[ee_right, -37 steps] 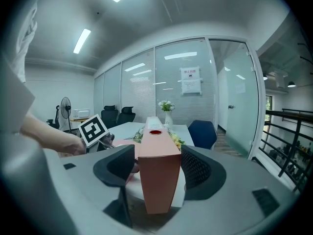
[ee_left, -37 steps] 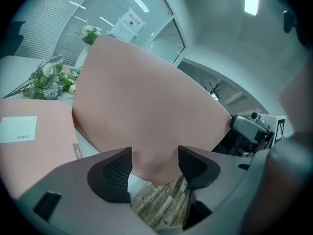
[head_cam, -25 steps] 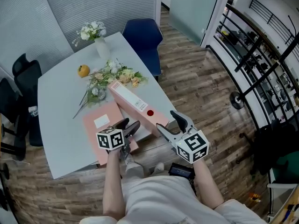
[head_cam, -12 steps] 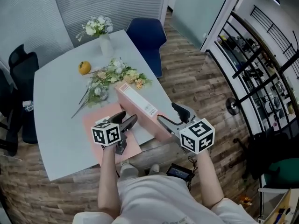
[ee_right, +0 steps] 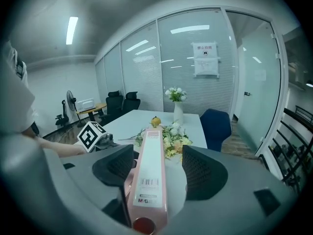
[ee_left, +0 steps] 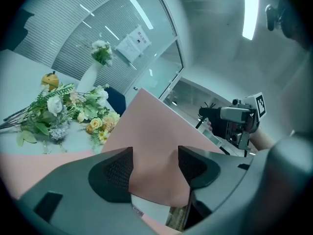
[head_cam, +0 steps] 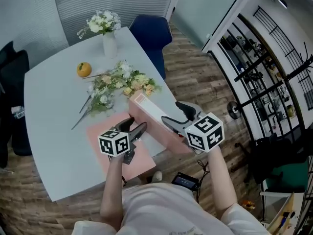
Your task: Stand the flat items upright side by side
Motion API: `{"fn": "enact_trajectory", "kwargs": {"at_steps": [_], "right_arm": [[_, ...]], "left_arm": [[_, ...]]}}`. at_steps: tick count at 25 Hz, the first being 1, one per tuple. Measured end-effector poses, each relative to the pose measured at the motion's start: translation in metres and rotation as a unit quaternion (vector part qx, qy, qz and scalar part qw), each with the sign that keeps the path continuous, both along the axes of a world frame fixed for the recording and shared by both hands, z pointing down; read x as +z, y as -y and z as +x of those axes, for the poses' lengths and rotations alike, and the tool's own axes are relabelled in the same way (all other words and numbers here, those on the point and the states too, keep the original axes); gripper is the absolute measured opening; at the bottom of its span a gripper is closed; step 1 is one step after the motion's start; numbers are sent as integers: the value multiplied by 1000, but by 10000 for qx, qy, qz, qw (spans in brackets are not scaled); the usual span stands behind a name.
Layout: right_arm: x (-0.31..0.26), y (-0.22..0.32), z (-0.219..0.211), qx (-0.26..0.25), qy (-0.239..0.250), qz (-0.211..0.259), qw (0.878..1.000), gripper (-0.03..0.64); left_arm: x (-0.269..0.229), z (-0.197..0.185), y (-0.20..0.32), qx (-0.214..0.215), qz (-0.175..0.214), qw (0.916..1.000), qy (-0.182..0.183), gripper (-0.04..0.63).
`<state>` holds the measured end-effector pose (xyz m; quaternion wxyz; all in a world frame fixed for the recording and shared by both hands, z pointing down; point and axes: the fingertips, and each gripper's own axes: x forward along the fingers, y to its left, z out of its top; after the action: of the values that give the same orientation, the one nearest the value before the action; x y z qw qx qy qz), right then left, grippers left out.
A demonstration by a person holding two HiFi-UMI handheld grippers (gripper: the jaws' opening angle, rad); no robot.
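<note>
Moved: the right gripper [head_cam: 172,112] has come forward over the near end of the pink binder [head_cam: 151,112] and now covers the red ring hole that showed before; both grippers sit higher in the head view.
Table [head_cam: 54,131]: white, with wide bare room at left of frame; its right edge runs down to a corner near the right gripper.
Floor [head_cam: 195,77]: wood planks; a black rack [head_cam: 254,67] stands at right of frame.
Blue chair [head_cam: 151,35]: at the table's far edge, top centre.
Binder: near the table's lower right edge, spine up, leaning; its near end reaches past the edge.
Folder [head_cam: 98,133]: pink, flat on the table just left of the binder, its near corner over the edge.
Right gripper: jaws spread, the binder's spine between them, closer to the jaw at left of its view.
Left gripper [head_cam: 134,125]: jaws spread, the binder's broad pink side between them.
Loose flowers [head_cam: 117,84]: on the table beyond the binder's far end.
Vase [head_cam: 108,43]: white, with flowers, near the far edge.
Orange [head_cam: 84,69]: alone, left of the flowers.
Label [ee_right: 149,173]: white strip on the spine with a barcode and "M&G".
Notice [ee_right: 205,58]: on the glass wall [ee_right: 146,72]; I cannot read it.
</note>
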<state>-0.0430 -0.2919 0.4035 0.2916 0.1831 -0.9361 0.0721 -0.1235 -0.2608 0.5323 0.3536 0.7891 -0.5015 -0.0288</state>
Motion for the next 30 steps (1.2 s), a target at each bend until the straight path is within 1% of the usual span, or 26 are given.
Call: {"fn": "enact_trajectory", "kwargs": {"at_steps": [3, 8, 11, 15, 21, 24, 26, 30], "right_arm": [[8, 4, -20, -84, -205, -97, 9997, 311], [17, 11, -46, -176, -553, -218, 9981, 316], [24, 12, -59, -278, -740, -360, 9962, 321], [41, 14, -72, -277, -966, -662, 9927, 333], [68, 16, -86, -199, -1394, -915, 9858, 337], [84, 18, -84, -65, -1850, -832, 9792, 332], [89, 19, -85, -80, -2065, -766, 9754, 320], [90, 18, -88, -107, -2072, -774, 9752, 313]], "left_arm": [[4, -6, 2, -32, 53, 9999, -81, 287], [3, -10, 8, 57, 159, 9990, -407, 287], [7, -9, 8, 150, 128, 9984, -523, 287], [13, -6, 9, 251, 42, 9971, -721, 287], [20, 2, 7, 503, -15, 9953, -825, 287], [23, 6, 7, 608, -49, 9944, -863, 287], [25, 8, 8, 667, -77, 9939, -877, 287], [27, 16, 9, 794, -104, 9926, -918, 287]]}}
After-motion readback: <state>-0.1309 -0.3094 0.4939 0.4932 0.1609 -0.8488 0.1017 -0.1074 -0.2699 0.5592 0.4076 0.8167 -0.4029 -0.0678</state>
